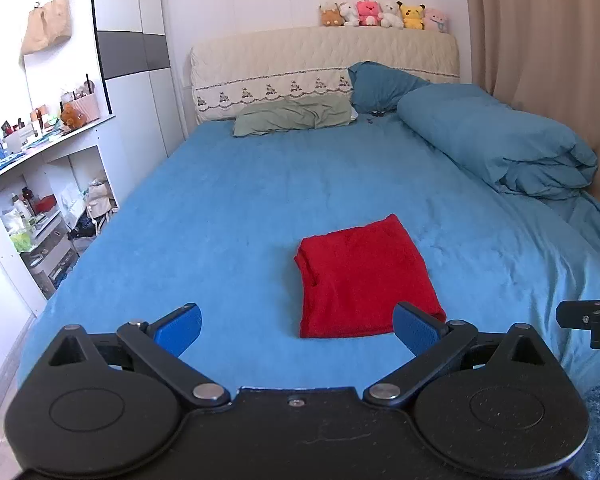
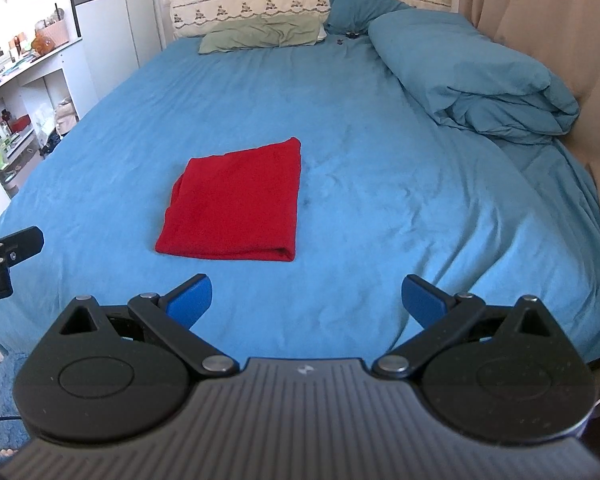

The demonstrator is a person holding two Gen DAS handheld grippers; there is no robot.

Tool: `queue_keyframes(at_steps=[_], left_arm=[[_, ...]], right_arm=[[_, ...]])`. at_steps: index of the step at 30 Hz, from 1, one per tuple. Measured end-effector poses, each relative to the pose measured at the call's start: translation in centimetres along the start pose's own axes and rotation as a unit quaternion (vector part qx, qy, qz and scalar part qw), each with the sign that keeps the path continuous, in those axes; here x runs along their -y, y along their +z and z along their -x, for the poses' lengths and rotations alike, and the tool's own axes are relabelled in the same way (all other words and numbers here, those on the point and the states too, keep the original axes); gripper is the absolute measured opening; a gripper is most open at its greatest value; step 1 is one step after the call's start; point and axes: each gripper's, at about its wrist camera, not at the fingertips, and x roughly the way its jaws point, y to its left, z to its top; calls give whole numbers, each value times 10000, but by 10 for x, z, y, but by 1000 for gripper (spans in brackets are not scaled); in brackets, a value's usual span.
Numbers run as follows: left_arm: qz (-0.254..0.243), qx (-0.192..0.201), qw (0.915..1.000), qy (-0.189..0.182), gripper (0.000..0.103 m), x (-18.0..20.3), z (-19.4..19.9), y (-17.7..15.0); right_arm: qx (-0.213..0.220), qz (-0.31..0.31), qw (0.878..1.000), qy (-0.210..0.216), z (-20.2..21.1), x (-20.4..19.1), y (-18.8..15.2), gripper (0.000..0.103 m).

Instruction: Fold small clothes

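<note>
A small red garment (image 1: 364, 280) lies folded into a neat rectangle on the blue bed sheet (image 1: 228, 208); it also shows in the right wrist view (image 2: 236, 208). My left gripper (image 1: 298, 330) is open and empty, just in front of the garment's near edge, its right blue pad (image 1: 418, 330) overlapping the near right corner in view. My right gripper (image 2: 306, 300) is open and empty, hovering short of the garment and to its right. Each gripper's tip shows at the edge of the other's view.
A rolled blue duvet (image 1: 500, 140) lies along the bed's right side, with a green pillow (image 1: 292, 118) and a blue pillow (image 1: 380, 84) at the headboard. White shelves with clutter (image 1: 40, 184) stand left of the bed. A beige curtain (image 1: 548, 40) hangs on the right.
</note>
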Motion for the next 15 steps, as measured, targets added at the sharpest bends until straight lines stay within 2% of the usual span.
queue_keyframes(at_steps=[15], left_arm=[[47,71,10000,44,103,-3,6,4]], right_arm=[[-5,-18,10000,7,2,-4,1,103]])
